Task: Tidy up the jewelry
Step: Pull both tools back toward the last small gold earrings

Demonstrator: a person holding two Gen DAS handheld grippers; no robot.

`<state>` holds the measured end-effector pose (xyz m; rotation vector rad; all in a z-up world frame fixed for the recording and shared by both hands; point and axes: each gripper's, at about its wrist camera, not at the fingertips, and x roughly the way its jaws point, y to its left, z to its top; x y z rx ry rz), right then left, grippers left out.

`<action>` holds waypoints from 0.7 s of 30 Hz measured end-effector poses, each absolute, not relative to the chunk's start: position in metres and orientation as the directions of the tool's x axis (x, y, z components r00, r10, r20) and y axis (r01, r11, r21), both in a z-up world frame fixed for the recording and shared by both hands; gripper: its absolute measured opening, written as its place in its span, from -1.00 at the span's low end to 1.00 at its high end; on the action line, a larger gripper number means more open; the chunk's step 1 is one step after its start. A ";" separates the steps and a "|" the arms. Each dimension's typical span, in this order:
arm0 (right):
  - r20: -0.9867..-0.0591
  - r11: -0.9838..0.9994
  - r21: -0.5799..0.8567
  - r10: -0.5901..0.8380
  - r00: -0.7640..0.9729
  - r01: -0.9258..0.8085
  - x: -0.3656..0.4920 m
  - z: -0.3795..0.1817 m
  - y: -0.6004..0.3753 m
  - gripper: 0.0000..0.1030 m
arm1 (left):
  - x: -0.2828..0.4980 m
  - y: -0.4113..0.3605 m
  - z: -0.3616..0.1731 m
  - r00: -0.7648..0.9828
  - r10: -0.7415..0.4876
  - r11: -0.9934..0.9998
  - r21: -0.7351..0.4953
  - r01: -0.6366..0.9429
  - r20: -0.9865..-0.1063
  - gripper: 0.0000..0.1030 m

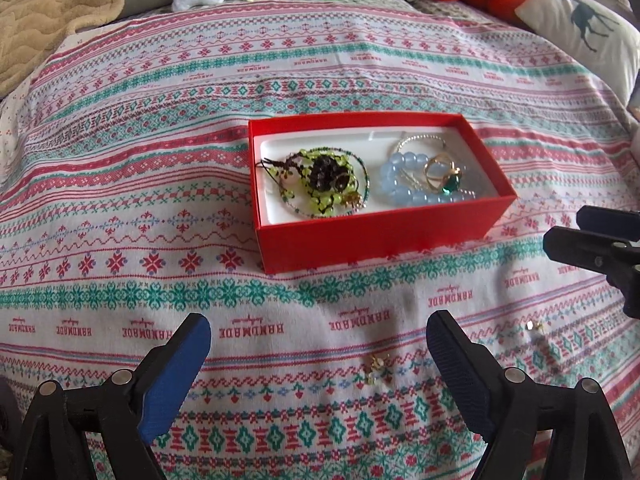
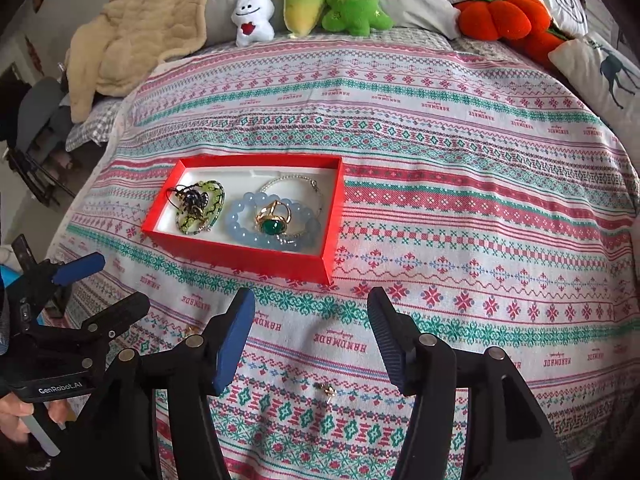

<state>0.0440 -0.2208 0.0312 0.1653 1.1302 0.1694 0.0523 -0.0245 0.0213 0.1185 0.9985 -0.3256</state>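
Jewelry box (image 1: 376, 236): red, open, no lid on it, resting on the bed's patterned cover (image 1: 120, 208) ahead of both tongs.
Box, left part: a green beaded piece (image 1: 320, 180) with a dark cluster at its middle, lying on the white liner.
Box, right part: a pale blue bead bracelet (image 1: 400, 184), a thin silver chain (image 1: 420, 138) behind it, and a gold ring with a green stone (image 2: 273, 225) on top of the blue beads.
Left tongs (image 1: 318, 364): spread wide, nothing between the blue pads, above the bed cover short of the box.
Small gold earring (image 1: 378, 366): loose on the cover, just inside the left tongs' right-hand pad, untouched.
Second small gold earring (image 2: 328, 391): loose on the cover, between the right tongs' pads and apart from both.
Right tongs (image 2: 312, 340): partly spread, gripping nothing, near the box's front wall.
Hand (image 2: 16, 416): at the lower left edge of the right wrist view, around the left tool's handle.
Far edge of bed: a beige blanket (image 2: 132, 36), a row of plush toys (image 2: 344, 4), and pillows (image 2: 600, 68).
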 end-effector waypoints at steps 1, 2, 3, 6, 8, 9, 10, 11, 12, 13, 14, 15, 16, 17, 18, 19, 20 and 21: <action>-0.886 0.976 0.209 0.212 0.412 -0.053 0.040 0.031 -0.221 0.20 | 0.049 -0.025 0.020 0.494 -0.210 0.945 -0.047 0.322 -0.844 0.77; -0.889 0.977 0.205 0.210 0.407 -0.055 0.037 0.031 -0.221 0.21 | 0.045 -0.025 0.019 0.491 -0.208 0.945 -0.045 0.323 -0.846 0.77; -0.892 0.977 0.203 0.209 0.400 -0.056 0.033 0.031 -0.221 0.21 | 0.042 -0.025 0.018 0.487 -0.206 0.946 -0.044 0.323 -0.849 0.77; -0.898 0.977 0.204 0.211 0.385 -0.058 0.024 0.030 -0.222 0.21 | 0.034 -0.027 0.015 0.475 -0.203 0.945 -0.046 0.323 -0.856 0.77; -0.901 0.978 0.198 0.206 0.381 -0.060 0.018 0.030 -0.223 0.21 | 0.029 -0.027 0.013 0.469 -0.202 0.945 -0.045 0.324 -0.860 0.77; -0.903 0.979 0.195 0.203 0.380 -0.061 0.015 0.030 -0.223 0.21 | 0.027 -0.028 0.012 0.466 -0.200 0.945 -0.044 0.325 -0.862 0.77; -0.904 0.980 0.191 0.201 0.378 -0.063 0.013 0.029 -0.223 0.21 | 0.026 -0.028 0.011 0.463 -0.198 0.945 -0.043 0.323 -0.864 0.77; -0.905 0.980 0.188 0.198 0.376 -0.065 0.010 0.029 -0.223 0.21 | 0.024 -0.027 0.009 0.461 -0.194 0.947 -0.042 0.319 -0.866 0.77; -0.906 0.981 0.185 0.196 0.374 -0.065 0.007 0.028 -0.224 0.21 | 0.022 -0.026 0.007 0.460 -0.193 0.948 -0.044 0.314 -0.867 0.77; -0.908 0.981 0.182 0.193 0.372 -0.064 0.005 0.026 -0.225 0.21 | 0.020 -0.025 0.005 0.459 -0.194 0.949 -0.049 0.310 -0.867 0.77; -0.910 0.982 0.177 0.189 0.368 -0.065 0.002 0.024 -0.225 0.21 | 0.018 -0.025 0.002 0.458 -0.196 0.950 -0.052 0.309 -0.867 0.77; -0.913 0.983 0.172 0.184 0.365 -0.064 0.000 0.022 -0.226 0.21 | 0.016 -0.024 -0.001 0.459 -0.196 0.950 -0.051 0.308 -0.867 0.77; -0.915 0.984 0.168 0.179 0.363 -0.062 -0.002 0.019 -0.226 0.21 | 0.015 -0.024 -0.005 0.461 -0.194 0.950 -0.048 0.309 -0.866 0.77; -0.917 0.985 0.162 0.172 0.359 -0.058 -0.005 0.016 -0.226 0.21 | 0.012 -0.024 -0.009 0.463 -0.192 0.949 -0.044 0.312 -0.865 0.77; -0.921 0.986 0.156 0.166 0.354 -0.055 -0.007 0.011 -0.227 0.21 | 0.011 -0.024 -0.014 0.462 -0.190 0.948 -0.039 0.317 -0.866 0.77; -0.925 0.987 0.152 0.161 0.345 -0.054 -0.010 0.006 -0.228 0.21 | 0.009 -0.024 -0.020 0.459 -0.188 0.946 -0.034 0.322 -0.868 0.77; -0.930 0.987 0.148 0.159 0.332 -0.057 -0.012 0.001 -0.228 0.21 | 0.006 -0.023 -0.024 0.457 -0.187 0.945 -0.032 0.327 -0.869 0.77; -0.935 0.988 0.142 0.155 0.318 -0.063 -0.015 -0.005 -0.228 0.21 | 0.004 -0.022 -0.029 0.455 -0.188 0.943 -0.030 0.331 -0.871 0.77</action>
